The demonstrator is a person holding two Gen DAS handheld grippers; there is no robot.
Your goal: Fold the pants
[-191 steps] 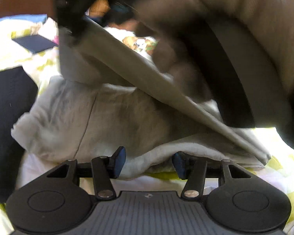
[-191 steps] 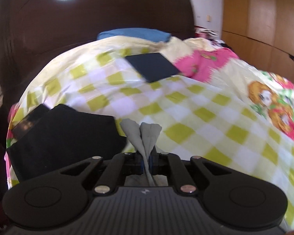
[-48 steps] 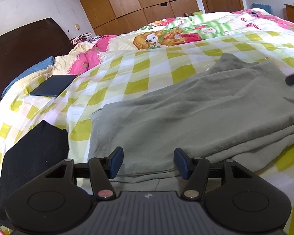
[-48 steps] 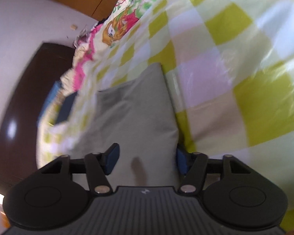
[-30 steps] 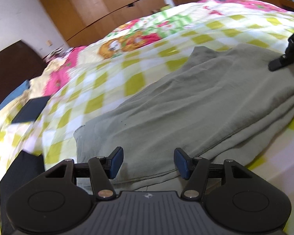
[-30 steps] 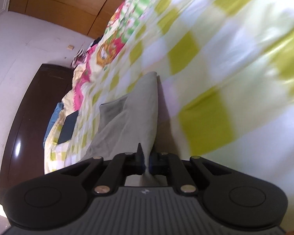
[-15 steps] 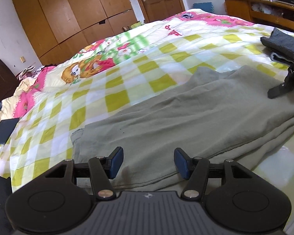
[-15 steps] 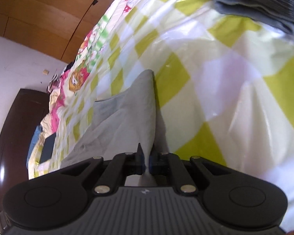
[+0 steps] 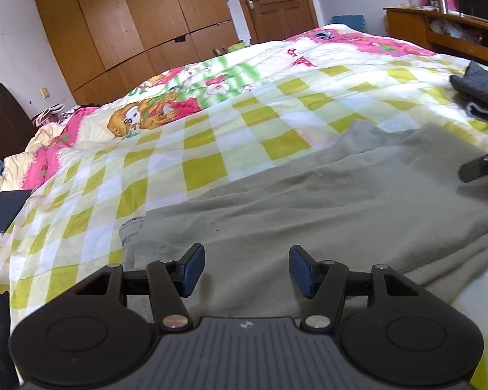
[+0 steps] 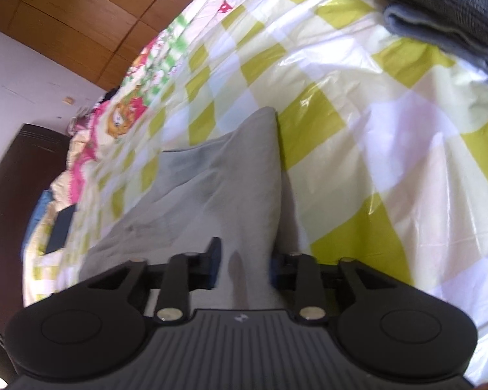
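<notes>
- My left gripper (image 9: 246, 271): jaws released and standing wide, pads clear of any cloth. It hovers over the near edge of the pants (image 9: 325, 214), pointing down at a slant.
- My right gripper (image 10: 244, 261): jaws have just been opening. They stand a little apart with a ridge of the pants (image 10: 211, 195) between them; the pads no longer press on the cloth.
- From the left wrist view, one finger of the right gripper (image 9: 481, 165) shows at the far right, over the other end of the pants.
- Pants: grey-green, lying flat on the bed (image 9: 211, 149) in stacked layers, with the long folded edges towards me. One corner sticks out past the top layer at the far end.
- Bed cover: yellow and white checks, with a cartoon print and pink patches further back.
- Folded dark cloth (image 10: 439, 6): on the bed beyond the pants, well apart from them.
- Dark flat item (image 9: 5, 209): on the bed at the left, near the headboard (image 10: 13, 178).
- Wardrobe (image 9: 130, 26) and door (image 9: 273, 0): behind the bed.
</notes>
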